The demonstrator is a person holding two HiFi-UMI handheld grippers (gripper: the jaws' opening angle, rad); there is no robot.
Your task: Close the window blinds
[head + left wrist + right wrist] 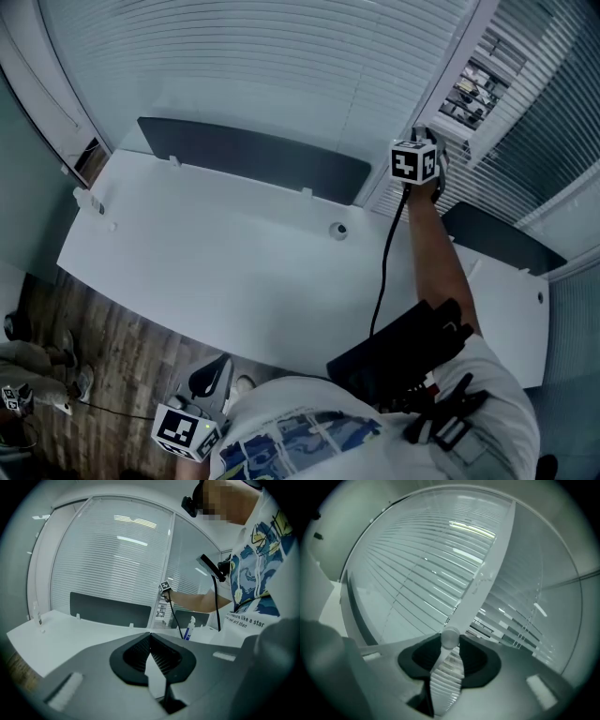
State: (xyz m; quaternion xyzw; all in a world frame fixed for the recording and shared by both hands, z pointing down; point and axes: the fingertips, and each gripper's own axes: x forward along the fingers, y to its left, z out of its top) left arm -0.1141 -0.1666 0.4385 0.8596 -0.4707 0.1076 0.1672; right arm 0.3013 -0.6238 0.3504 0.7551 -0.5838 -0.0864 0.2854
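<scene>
Your right gripper [418,150] sits at the upper right of the head view, at the end of your outstretched arm, against the white window post [459,47] that divides the two blinds. In the right gripper view, this gripper [450,641] has its jaws closed on a small round pale knob [450,637], held at the jaw tips. The post [487,569] rises from the knob toward the top of that frame.

The left blind [262,56] fills the top centre of the head view. Its slats lie flat and show no gaps. The same blind [417,573] covers the left half of the right gripper view. The right blind [553,103] occupies the upper right corner of the head view. Its slats stand apart near the post, and the room behind shows through them. In the right gripper view, the right blind [525,606] also shows gaps between its slats.

Your left gripper [187,433] hangs at the bottom left of the head view, below the near edge of the white desk [234,272] and over the wood floor [112,347]. In the left gripper view, this gripper [150,634] has its jaw tips together with nothing between them.

A black cable [382,272] runs from the right gripper down your arm. A dark partition panel [253,159] stands along the far edge of the desk. A spray bottle [190,629] stands on the desk at the centre right of the left gripper view.
</scene>
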